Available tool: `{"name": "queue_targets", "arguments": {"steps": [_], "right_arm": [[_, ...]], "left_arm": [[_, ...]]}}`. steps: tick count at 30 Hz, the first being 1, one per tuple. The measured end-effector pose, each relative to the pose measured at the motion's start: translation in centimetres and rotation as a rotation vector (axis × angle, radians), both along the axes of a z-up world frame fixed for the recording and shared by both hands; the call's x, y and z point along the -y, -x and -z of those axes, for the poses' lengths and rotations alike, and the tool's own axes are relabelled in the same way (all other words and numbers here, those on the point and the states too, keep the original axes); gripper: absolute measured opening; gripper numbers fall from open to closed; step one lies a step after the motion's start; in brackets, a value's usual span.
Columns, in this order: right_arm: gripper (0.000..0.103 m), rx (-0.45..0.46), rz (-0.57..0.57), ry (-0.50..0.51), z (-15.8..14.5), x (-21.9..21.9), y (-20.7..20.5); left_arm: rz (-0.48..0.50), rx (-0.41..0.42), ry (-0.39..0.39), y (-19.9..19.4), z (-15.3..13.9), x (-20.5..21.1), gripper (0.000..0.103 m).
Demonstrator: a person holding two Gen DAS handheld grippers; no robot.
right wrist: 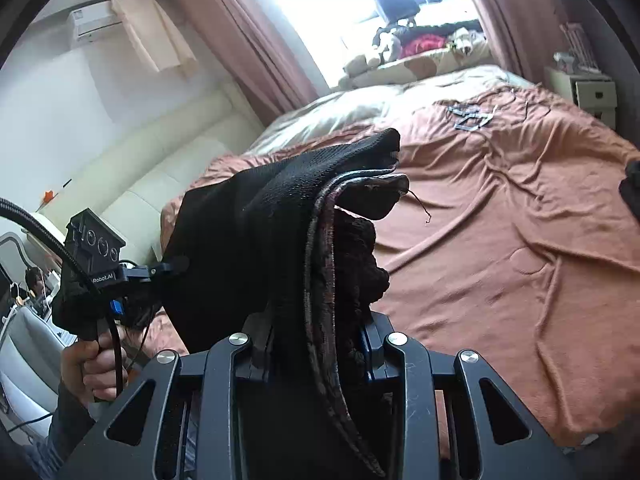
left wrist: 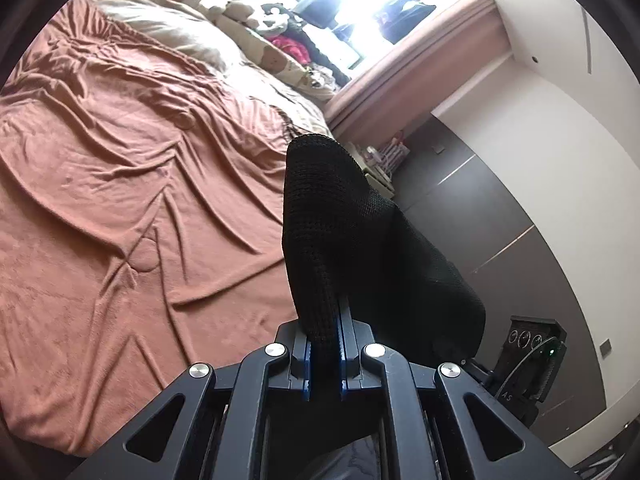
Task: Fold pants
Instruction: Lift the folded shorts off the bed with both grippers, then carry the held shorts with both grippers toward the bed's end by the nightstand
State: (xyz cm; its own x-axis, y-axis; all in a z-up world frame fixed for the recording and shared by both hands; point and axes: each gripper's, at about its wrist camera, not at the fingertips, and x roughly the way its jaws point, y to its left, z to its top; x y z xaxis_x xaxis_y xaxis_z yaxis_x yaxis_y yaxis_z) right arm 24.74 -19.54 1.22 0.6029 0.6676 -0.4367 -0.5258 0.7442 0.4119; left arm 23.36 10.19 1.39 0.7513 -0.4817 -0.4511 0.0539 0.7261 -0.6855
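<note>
Blown-out window (left wrist: 340, 8) glare, fisheye-warped dark edges

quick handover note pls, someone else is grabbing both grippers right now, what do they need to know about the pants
Left gripper: shut on a thin edge of the black pants.
Right gripper: shut on a thicker bunch of the same pants, several layers and a patterned inner band between its pads.
Pants: held in the air between the two grippers, above the near part of the bed, draped over both sets of fingers. Left hand shows in the right wrist view, gripping its handle.
Done: the pants are picked up at two points.
Left: no fold shows yet. Probably lay them flat on the orange bedspread, then fold.
</note>
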Motion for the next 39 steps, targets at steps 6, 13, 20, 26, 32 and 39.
{"name": "queue_targets", "arguments": {"steps": [6, 13, 20, 26, 32, 39], "right_arm": [[0.028, 0.028, 0.009, 0.0, -0.9, 1.7, 2.4], [0.028, 0.054, 0.022, -0.004, -1.2, 3.8, 3.8], [0.028, 0.079, 0.03, -0.001, -1.8, 6.8, 5.1], [0.028, 0.093, 0.066, 0.006, -2.4, 10.1, 6.4], [0.028, 0.107, 0.117, 0.017, -3.7, 13.2, 8.2], [0.028, 0.135, 0.162, 0.037, -5.2, 15.5, 9.0]], "left_arm": [[0.019, 0.027, -0.002, 1.2, -1.1, 1.7, 0.01], [0.052, 0.05, -0.016, 2.1, -2.2, 4.1, 0.01], [0.089, 0.074, -0.028, 2.4, -3.4, 7.0, 0.01], [0.141, 0.09, -0.039, 1.8, -4.2, 10.5, 0.01], [0.206, 0.111, -0.043, 0.9, -5.4, 14.5, 0.01], [0.283, 0.136, -0.054, -0.8, -7.1, 19.6, 0.01]]}}
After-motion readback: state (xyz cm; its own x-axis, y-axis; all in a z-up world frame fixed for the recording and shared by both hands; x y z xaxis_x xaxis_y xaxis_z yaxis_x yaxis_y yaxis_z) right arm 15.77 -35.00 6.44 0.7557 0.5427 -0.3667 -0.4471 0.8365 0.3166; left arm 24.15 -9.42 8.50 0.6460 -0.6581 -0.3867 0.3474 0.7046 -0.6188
